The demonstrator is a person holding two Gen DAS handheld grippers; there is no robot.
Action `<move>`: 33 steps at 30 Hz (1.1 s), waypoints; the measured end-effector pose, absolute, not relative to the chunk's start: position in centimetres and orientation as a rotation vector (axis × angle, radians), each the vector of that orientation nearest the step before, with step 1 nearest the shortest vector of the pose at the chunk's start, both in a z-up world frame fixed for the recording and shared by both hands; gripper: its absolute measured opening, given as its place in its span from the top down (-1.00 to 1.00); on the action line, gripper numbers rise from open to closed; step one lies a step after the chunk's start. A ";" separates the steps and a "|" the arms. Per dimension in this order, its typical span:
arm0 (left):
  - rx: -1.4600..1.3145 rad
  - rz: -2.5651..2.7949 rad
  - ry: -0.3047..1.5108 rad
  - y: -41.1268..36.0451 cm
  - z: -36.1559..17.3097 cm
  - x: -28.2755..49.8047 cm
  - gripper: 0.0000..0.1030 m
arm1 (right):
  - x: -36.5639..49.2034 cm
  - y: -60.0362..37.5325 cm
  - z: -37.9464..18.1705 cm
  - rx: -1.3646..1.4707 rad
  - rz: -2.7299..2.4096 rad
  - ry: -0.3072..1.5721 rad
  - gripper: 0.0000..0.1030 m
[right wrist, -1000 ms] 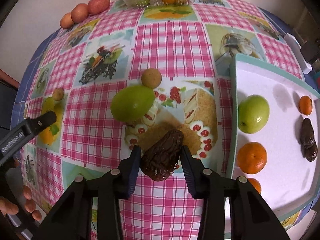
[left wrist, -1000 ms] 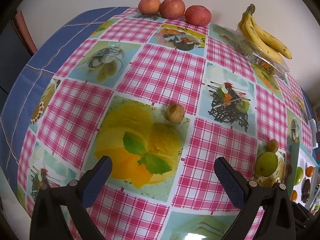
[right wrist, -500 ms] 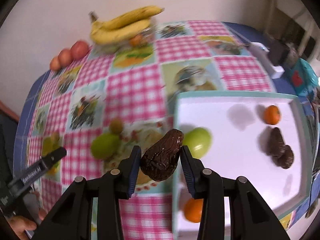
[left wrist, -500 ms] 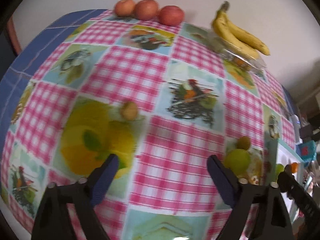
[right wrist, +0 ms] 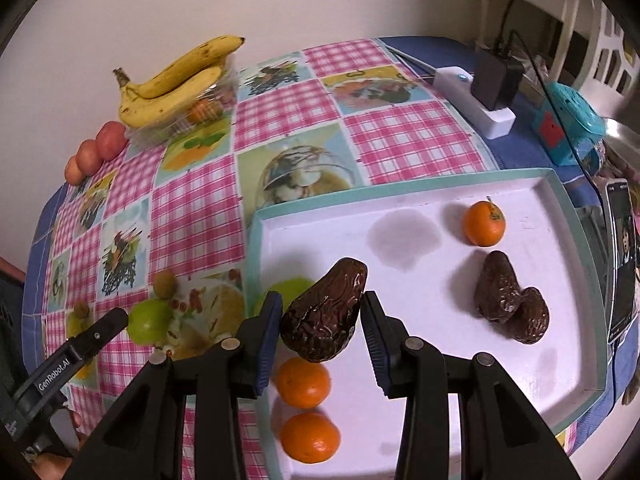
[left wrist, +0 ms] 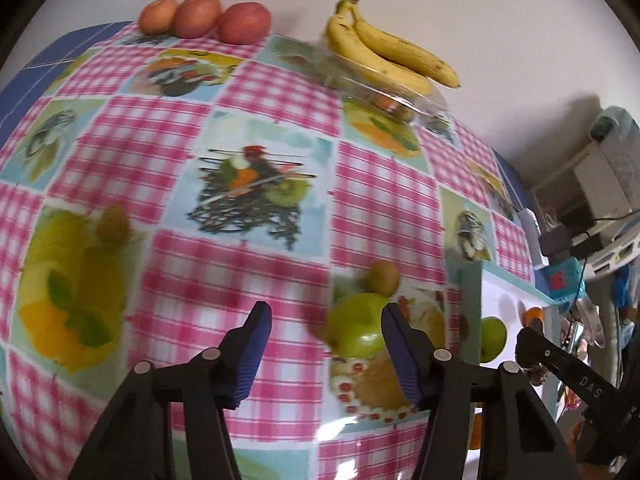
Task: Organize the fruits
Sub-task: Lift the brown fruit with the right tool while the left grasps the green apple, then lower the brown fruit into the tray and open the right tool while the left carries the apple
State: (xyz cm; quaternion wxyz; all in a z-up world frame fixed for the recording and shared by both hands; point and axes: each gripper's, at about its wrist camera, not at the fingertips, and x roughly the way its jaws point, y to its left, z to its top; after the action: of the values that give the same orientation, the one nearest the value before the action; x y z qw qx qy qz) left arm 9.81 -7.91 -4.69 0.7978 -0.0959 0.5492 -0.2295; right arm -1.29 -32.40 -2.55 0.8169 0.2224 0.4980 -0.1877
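Observation:
My right gripper (right wrist: 320, 320) is shut on a dark wrinkled avocado (right wrist: 324, 314) and holds it above the white tray (right wrist: 440, 196). Two more dark avocados (right wrist: 508, 300) lie in the tray with three oranges (right wrist: 484, 224) and a green apple (right wrist: 290, 290), which is half hidden behind the held fruit. My left gripper (left wrist: 326, 350) stands open over the checked tablecloth; its right finger is just in front of a green apple (left wrist: 358, 328), which lies on the cloth left of the tray (left wrist: 470, 320). A small brown kiwi (left wrist: 384, 278) sits just behind that apple.
Bananas (left wrist: 384, 52) rest on a clear plastic box by the wall, with three red apples (left wrist: 204, 18) to their left. Another small kiwi (left wrist: 114, 220) lies on the left of the cloth. A power strip (right wrist: 476, 104) and a teal device (right wrist: 568, 126) sit beyond the tray.
My right gripper has carried the avocado rightward from the tablecloth to above the tray. My left gripper has swung right, from the lone kiwi towards the green apple.

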 end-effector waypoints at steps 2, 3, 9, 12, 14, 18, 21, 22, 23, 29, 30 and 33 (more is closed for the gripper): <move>-0.201 -0.502 1.191 -8.7 -5.1 9.8 -0.17 | -1.5 -32.7 -2.6 0.479 -0.406 1.061 0.19; -0.198 -0.505 1.197 -8.9 -5.4 9.7 -0.17 | -1.6 -32.9 -2.6 0.482 -0.406 1.061 0.19; -0.193 -0.530 1.200 -10.1 -5.9 9.6 -0.14 | -1.6 -33.2 -2.8 0.490 -0.405 1.064 0.19; -0.216 -0.555 1.226 -10.5 -6.5 9.8 -0.11 | -1.6 -33.2 -2.9 0.491 -0.403 1.065 0.19; -0.239 -0.570 1.239 -10.5 -6.7 9.8 -0.03 | -1.6 -33.1 -2.8 0.488 -0.402 1.065 0.19; -0.270 -0.582 1.248 -10.2 -6.7 9.8 0.08 | -1.6 -33.1 -2.8 0.489 -0.404 1.065 0.19; -0.286 -0.593 1.264 -10.3 -6.9 9.8 0.15 | -1.6 -33.1 -2.8 0.487 -0.402 1.065 0.19; -0.291 -0.599 1.269 -10.4 -7.0 9.8 0.18 | -1.6 -33.1 -2.8 0.487 -0.403 1.065 0.19; -0.291 -0.598 1.269 -10.4 -7.0 9.8 0.18 | -1.6 -33.1 -2.8 0.487 -0.402 1.065 0.19; -0.294 -0.590 1.263 -10.1 -6.5 9.5 0.19 | -1.8 -33.5 -2.8 0.487 -0.409 1.062 0.19; -0.292 -0.592 1.255 -10.1 -6.3 9.5 0.19 | -1.9 -33.6 -2.8 0.487 -0.415 1.061 0.19; -0.296 -0.610 1.233 -10.4 -5.4 9.4 0.19 | -2.3 -34.6 -2.8 0.490 -0.447 1.063 0.19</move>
State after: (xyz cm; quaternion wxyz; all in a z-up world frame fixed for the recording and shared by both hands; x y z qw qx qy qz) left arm 9.35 -10.35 -5.37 0.7625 -0.1362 0.5669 -0.2803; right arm -2.26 -34.58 -2.79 0.8102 0.2294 0.4973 -0.2090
